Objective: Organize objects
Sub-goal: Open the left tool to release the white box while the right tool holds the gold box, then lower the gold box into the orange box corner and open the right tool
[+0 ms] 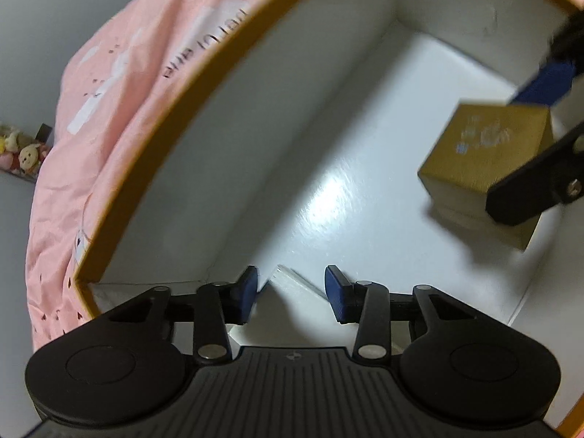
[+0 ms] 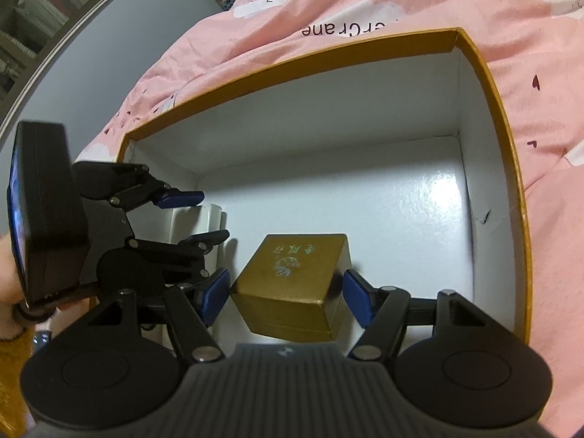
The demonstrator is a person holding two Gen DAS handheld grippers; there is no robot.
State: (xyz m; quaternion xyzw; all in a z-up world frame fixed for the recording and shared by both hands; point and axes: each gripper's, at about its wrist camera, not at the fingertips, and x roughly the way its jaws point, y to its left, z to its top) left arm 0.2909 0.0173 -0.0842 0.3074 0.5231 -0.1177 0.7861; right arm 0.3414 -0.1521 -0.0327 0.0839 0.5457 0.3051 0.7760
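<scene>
From your left wrist view, your left gripper [image 1: 291, 294] reaches down into the near left corner of the big orange-rimmed box [image 1: 153, 135], which sits on the bed's pink cover [image 1: 120, 73]. A small white box [image 1: 292, 292] lies between its fingers; the left pad sits at its edge, the right pad stands off it, so nothing is clamped yet. That corner looks chosen to pack the white box tight against the walls.

From your right wrist view, your right gripper [image 2: 288, 297] straddles the gold box [image 2: 295, 281] near the front wall of the orange-rimmed box. The gold box hangs tilted, its lower edge off the white floor, so I judge the fingers are grasping it, though the right pad's contact is hard to make out. Holding it up keeps it clear while your left side works beside it.
</scene>
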